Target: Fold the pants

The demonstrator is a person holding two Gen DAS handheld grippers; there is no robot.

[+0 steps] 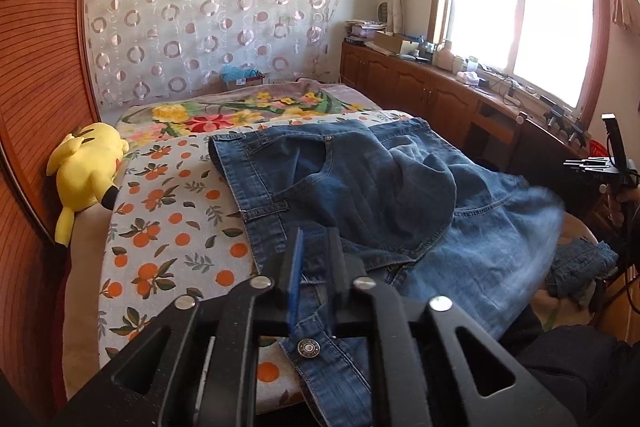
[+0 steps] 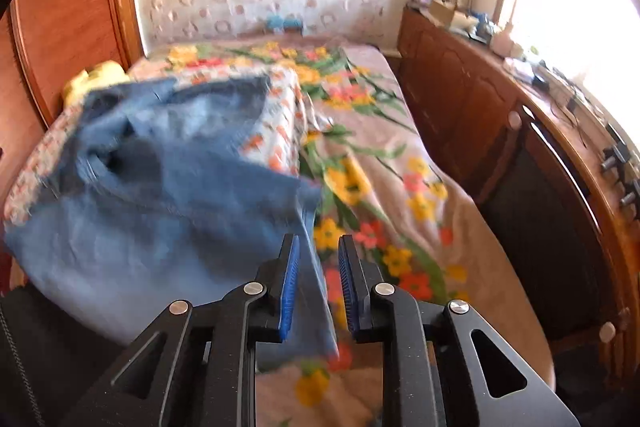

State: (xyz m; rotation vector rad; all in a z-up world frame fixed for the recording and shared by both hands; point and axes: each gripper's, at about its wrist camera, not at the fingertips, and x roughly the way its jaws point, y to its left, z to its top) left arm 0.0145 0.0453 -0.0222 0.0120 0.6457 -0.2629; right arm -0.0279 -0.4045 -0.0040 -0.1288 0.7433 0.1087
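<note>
The left gripper (image 1: pixel 316 239) is standing with its jaws narrowly parted, the waistband of the jeans (image 1: pixel 360 187) lying between them; whether the pads press it, I cannot tell. The right gripper (image 2: pixel 319 247) is holding its jaws slightly apart, a blurred denim edge hanging between the pads (image 2: pixel 290 279). Beyond both, the jeans are lying rumpled across the bed (image 1: pixel 172 227), a yellow plush toy (image 1: pixel 88 167) resting far left.
</note>
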